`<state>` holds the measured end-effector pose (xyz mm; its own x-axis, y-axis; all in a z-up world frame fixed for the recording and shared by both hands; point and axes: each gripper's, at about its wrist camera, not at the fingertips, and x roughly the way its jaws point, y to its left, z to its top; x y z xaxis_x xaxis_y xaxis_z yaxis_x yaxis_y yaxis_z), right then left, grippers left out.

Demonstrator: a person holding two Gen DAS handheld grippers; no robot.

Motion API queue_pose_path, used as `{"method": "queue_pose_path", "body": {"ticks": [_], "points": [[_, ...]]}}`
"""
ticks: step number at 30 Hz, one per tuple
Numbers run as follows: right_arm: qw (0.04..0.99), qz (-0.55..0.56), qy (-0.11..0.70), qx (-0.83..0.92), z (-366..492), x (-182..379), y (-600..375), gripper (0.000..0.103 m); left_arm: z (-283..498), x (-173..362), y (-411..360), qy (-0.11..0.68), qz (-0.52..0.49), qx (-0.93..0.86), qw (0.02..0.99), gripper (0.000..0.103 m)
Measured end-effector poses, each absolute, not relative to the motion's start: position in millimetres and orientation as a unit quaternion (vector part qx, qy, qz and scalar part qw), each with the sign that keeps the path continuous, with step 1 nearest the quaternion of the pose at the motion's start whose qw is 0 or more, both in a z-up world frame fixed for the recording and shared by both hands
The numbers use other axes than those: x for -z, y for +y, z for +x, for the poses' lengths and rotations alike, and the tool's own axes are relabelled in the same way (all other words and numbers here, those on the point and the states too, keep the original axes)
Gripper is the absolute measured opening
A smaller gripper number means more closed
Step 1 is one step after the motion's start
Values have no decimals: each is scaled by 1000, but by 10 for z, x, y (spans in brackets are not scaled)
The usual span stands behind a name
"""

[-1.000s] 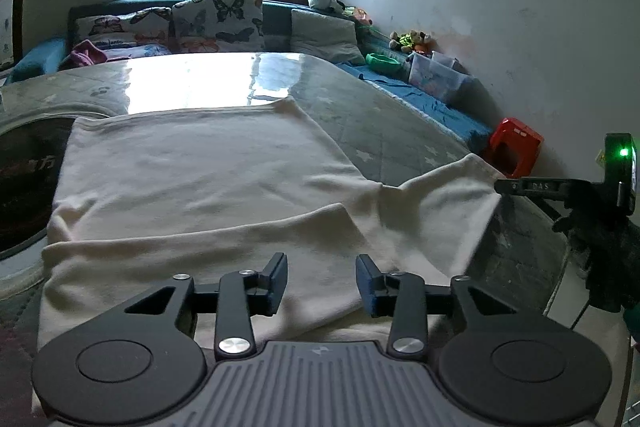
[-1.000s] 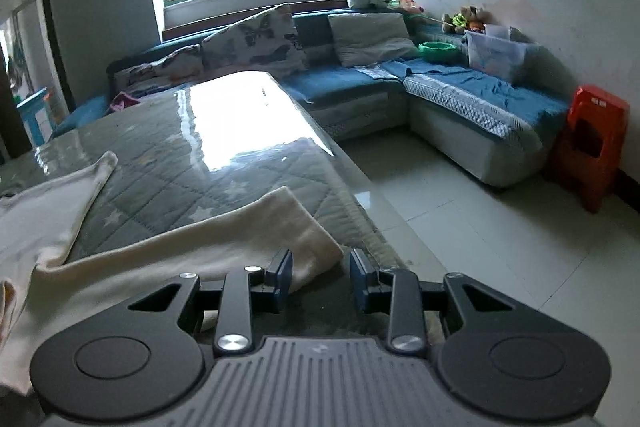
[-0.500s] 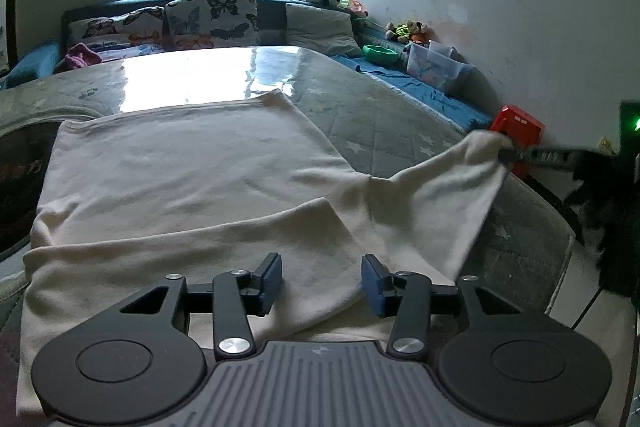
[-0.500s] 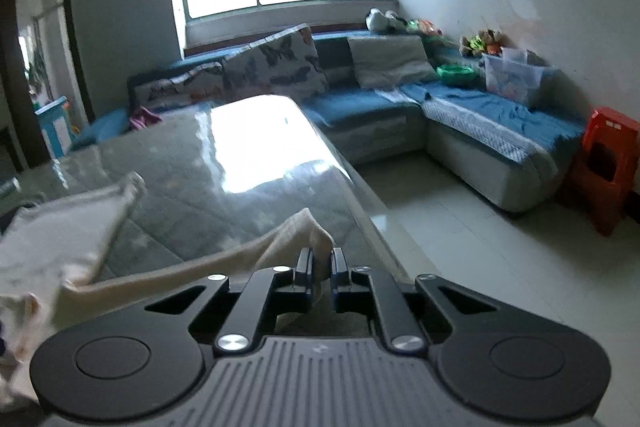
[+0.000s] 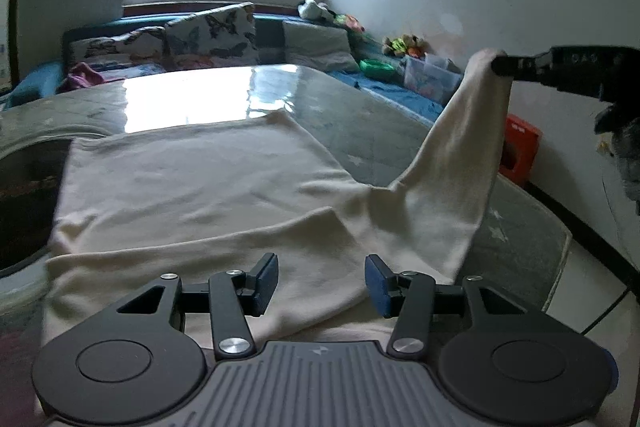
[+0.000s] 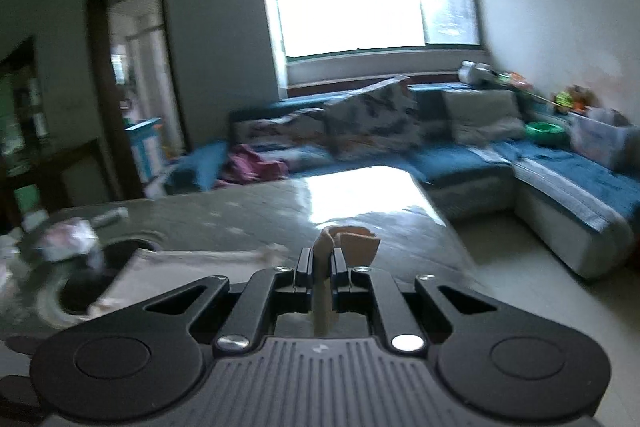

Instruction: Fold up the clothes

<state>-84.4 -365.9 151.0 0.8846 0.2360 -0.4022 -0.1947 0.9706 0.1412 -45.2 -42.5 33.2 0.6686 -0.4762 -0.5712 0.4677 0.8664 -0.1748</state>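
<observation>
The cream garment sprawls wide across the grey quilted table, most of it lying flat, a long fold running along the near edge. And there's its right-hand corner, hoisted clear off the table in a steep peak! Behind the table, the blue corner sofa wraps the room under a bright window, butterfly-print cushions propped along its back, a grey pillow beside them. An orange stool sits on the floor against the white wall, well off to the right.

Now the left gripper: low over the near fold, jaws opening, the cloth lying beneath them but not caught between the blue pads. Nothing gripped there.

The right gripper is the busy one: jaws clenched tight on that raised corner, a tuft of cream fabric poking up past the fingertips. From the left camera it's plain — black fingers pinching the peak, up high on the right.
</observation>
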Motion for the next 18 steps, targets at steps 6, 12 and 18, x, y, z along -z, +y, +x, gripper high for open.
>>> {"method": "queue_pose_path", "body": {"ticks": [6, 12, 18], "points": [[959, 14, 208, -190, -763, -1677, -3021, 7, -579, -386, 14, 300, -33, 219, 928, 52], [936, -30, 235, -260, -673, -1559, -2263, 7, -715, -358, 408, 293, -66, 178, 937, 54], [903, -83, 273, -320, -659, -1263, -1539, 7, -804, -282, 707, 294, -97, 148, 939, 54]]}}
